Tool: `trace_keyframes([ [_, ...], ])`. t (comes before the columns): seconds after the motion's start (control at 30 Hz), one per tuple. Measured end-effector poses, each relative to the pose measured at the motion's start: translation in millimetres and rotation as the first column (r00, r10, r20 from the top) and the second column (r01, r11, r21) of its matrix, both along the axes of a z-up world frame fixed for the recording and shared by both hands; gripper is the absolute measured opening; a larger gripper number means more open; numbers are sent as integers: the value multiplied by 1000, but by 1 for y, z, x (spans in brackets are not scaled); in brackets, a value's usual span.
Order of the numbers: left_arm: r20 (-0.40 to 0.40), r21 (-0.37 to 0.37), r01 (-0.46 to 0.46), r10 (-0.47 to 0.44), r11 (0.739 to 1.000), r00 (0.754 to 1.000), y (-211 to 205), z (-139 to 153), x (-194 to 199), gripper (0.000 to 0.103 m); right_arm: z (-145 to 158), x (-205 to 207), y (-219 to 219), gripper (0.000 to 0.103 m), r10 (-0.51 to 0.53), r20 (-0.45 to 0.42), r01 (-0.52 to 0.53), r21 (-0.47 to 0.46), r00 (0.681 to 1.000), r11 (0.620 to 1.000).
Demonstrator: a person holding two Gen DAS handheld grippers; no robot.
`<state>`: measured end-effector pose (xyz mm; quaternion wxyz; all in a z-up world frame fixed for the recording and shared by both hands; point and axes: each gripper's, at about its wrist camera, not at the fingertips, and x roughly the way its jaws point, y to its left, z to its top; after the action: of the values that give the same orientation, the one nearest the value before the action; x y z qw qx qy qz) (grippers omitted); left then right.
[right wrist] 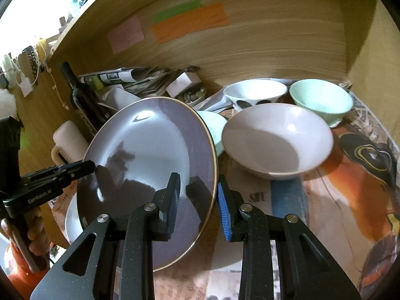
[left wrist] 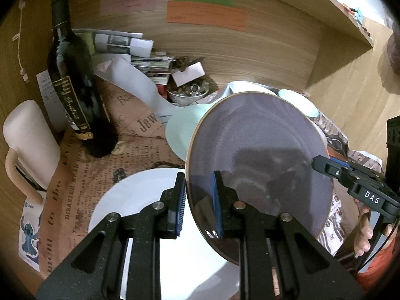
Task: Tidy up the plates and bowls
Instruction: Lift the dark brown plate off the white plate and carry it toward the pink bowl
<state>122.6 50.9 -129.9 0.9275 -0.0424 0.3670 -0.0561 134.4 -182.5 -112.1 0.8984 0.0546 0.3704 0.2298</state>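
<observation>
A purple plate (left wrist: 262, 137) with a gold rim hangs tilted above the newspaper-covered surface, held from both sides. My left gripper (left wrist: 198, 175) is shut on its left rim, and my right gripper (right wrist: 198, 177) is shut on its right rim (right wrist: 213, 165). Each gripper shows in the other's view: the right one (left wrist: 322, 162) and the left one (right wrist: 85, 166). A white plate (left wrist: 140, 200) lies under the purple one, and a mint plate (left wrist: 182, 127) lies behind it. To the right stand a pink bowl (right wrist: 275, 140), a white spotted bowl (right wrist: 255, 92) and a mint bowl (right wrist: 322, 100).
A dark wine bottle (left wrist: 72, 82) and a cream mug (left wrist: 27, 140) stand at the left. Papers and a small dish of trinkets (left wrist: 187, 92) crowd the back, against the wooden wall (right wrist: 250, 45). A person's hand (left wrist: 365, 235) grips the right tool.
</observation>
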Motion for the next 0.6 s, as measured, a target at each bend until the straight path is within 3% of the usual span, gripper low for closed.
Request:
trace_keyframes([
  [0.6,-10,-3,33,-33,999,999,-51,-8,-15,19,-12,-27,-47,26,-56,-29,56,-4,998,998],
])
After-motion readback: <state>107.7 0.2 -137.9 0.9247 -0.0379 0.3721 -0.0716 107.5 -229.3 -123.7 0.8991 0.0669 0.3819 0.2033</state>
